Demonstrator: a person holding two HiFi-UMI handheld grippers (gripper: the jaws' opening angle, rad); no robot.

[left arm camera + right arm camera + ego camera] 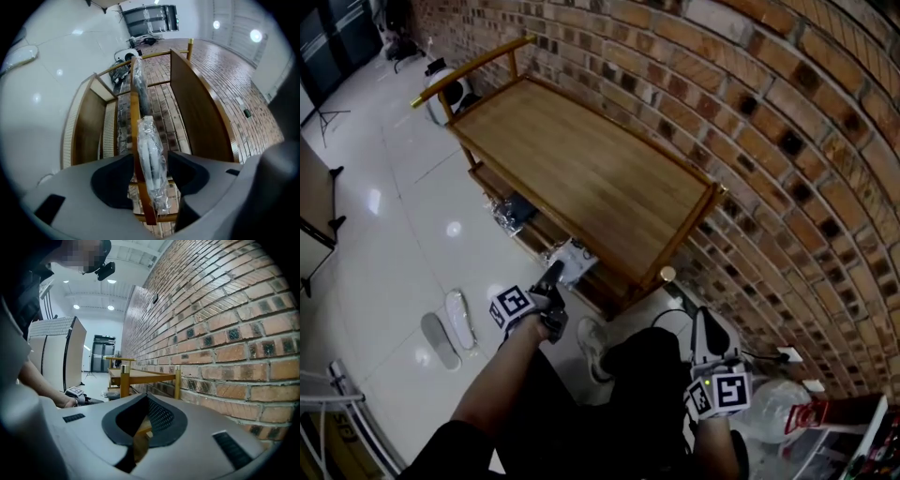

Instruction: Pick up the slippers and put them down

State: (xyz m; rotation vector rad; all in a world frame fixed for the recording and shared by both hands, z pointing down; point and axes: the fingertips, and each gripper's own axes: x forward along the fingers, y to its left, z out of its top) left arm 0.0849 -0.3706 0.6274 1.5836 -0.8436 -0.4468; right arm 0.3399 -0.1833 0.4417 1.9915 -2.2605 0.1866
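Partly open left jaws around slippers (151,159)

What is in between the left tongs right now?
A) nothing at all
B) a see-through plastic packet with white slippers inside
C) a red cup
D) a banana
B: the left gripper view shows a clear plastic packet of white slippers standing between the open left tongs, with a gap on either side.

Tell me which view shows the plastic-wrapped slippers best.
The left gripper view: the wrapped slippers fill its centre, between the left gripper's open jaws. The head view shows them only as a small white bundle low on the rack. The right gripper view doesn't show them.
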